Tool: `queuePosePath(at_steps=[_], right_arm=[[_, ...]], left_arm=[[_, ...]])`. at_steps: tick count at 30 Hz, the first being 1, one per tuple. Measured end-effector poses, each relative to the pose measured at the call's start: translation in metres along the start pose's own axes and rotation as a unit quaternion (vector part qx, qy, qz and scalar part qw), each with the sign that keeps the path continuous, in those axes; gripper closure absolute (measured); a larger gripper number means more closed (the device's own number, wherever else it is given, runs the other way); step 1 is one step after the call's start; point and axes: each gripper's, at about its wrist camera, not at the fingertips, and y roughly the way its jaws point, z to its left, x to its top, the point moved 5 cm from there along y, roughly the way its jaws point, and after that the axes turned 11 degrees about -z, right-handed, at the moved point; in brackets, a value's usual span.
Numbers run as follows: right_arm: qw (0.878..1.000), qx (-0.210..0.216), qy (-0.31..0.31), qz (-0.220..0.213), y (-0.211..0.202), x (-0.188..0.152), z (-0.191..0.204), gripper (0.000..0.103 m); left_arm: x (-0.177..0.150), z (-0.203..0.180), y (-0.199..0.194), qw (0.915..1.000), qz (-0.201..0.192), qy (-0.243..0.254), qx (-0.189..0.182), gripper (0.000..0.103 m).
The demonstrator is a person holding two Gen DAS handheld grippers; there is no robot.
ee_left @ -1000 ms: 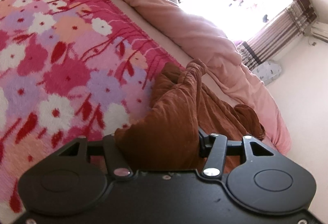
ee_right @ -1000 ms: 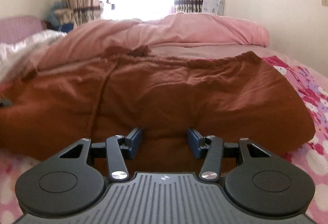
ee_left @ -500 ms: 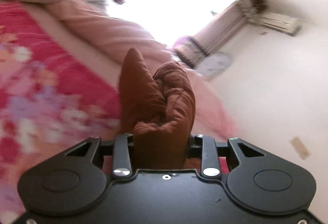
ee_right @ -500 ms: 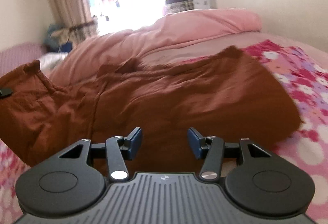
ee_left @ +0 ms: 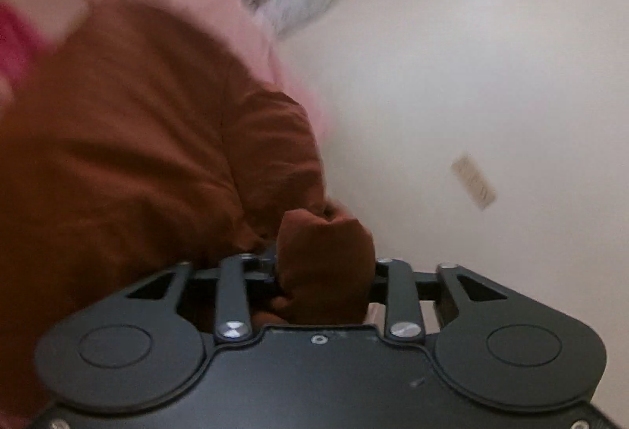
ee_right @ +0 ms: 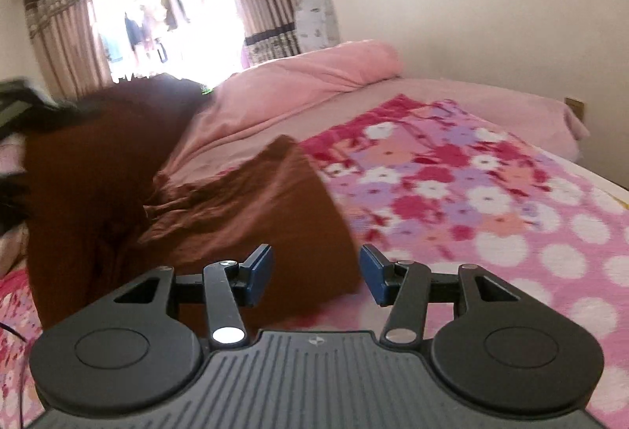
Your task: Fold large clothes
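A large brown garment (ee_right: 251,209) lies on the bed. Its left part (ee_right: 90,162) is lifted into a tall fold. In the blurred left wrist view, my left gripper (ee_left: 324,260) has a bunched edge of the brown garment (ee_left: 137,138) filling the gap between its fingers. The jaws are opening, with the cloth still wedged between them. My right gripper (ee_right: 316,268) stands open just above the garment's near right corner. Its blue pads (ee_right: 259,268) are apart and press on nothing.
A pink floral blanket (ee_right: 452,185) covers the bed to the right of the garment. A rolled pink duvet (ee_right: 314,75) lies at the far side below a bright curtained window (ee_right: 165,20). A white wall (ee_left: 471,95) fills the right of the left wrist view.
My left gripper has swung across with the bunched cloth, lifting the garment's left side; its view now faces the wall. My right gripper has slid right to the garment's corner, still open.
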Motion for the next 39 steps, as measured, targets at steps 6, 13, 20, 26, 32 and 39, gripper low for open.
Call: queuePosePath(at_steps=[6, 13, 20, 26, 32, 39], right_arm=[[1.0, -0.003, 0.019, 0.011, -0.003, 0.0, -0.026, 0.042], [0.995, 0.044, 0.087, 0.024, -0.005, 0.001, -0.024, 0.042], [0.977, 0.129, 0.16, 0.048, 0.007, 0.0, 0.005, 0.031], [0.954, 0.149, 0.247, 0.086, 0.04, -0.011, 0.016, 0.029], [0.939, 0.145, 0.297, 0.096, 0.07, -0.01, 0.022, 0.023], [0.952, 0.157, 0.255, 0.06, 0.066, 0.021, 0.03, 0.075]], left_arm=[[-0.04, 0.037, 0.054, 0.9982, 0.053, -0.026, -0.011, 0.042], [-0.003, 0.015, 0.009, 0.9977, 0.058, -0.007, -0.035, 0.042], [0.019, 0.026, -0.115, 0.9792, -0.043, 0.185, 0.071, 0.038], [-0.015, 0.079, -0.142, 0.9605, -0.024, 0.23, 0.155, 0.038], [-0.039, 0.098, -0.112, 0.9503, 0.006, 0.253, 0.181, 0.038], [-0.03, 0.107, -0.104, 0.9362, -0.005, 0.268, 0.228, 0.036]])
